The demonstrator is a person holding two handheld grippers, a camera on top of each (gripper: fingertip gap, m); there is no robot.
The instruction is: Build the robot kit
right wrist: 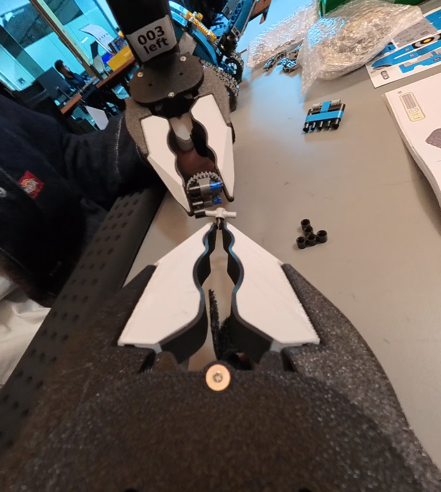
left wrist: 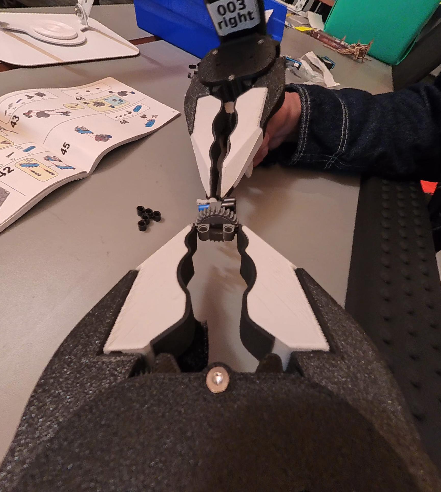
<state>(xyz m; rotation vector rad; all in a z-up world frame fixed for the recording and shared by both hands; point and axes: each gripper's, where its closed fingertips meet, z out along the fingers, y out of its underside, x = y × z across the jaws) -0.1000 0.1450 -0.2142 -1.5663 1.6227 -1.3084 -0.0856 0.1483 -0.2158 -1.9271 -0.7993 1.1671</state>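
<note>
Grey gear assembly (left wrist: 216,226) gripped in left claw (left wrist: 216,229), right claw (right wrist: 219,225) pinching white connector (right wrist: 220,213), black T-piece (right wrist: 312,237) nearby

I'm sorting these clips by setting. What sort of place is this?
Probably a shared workshop or office bench used for building brick models: an open instruction booklet lies on the grey table, bags of loose parts sit at the far end, and more desks stand behind glass partitions.
</note>
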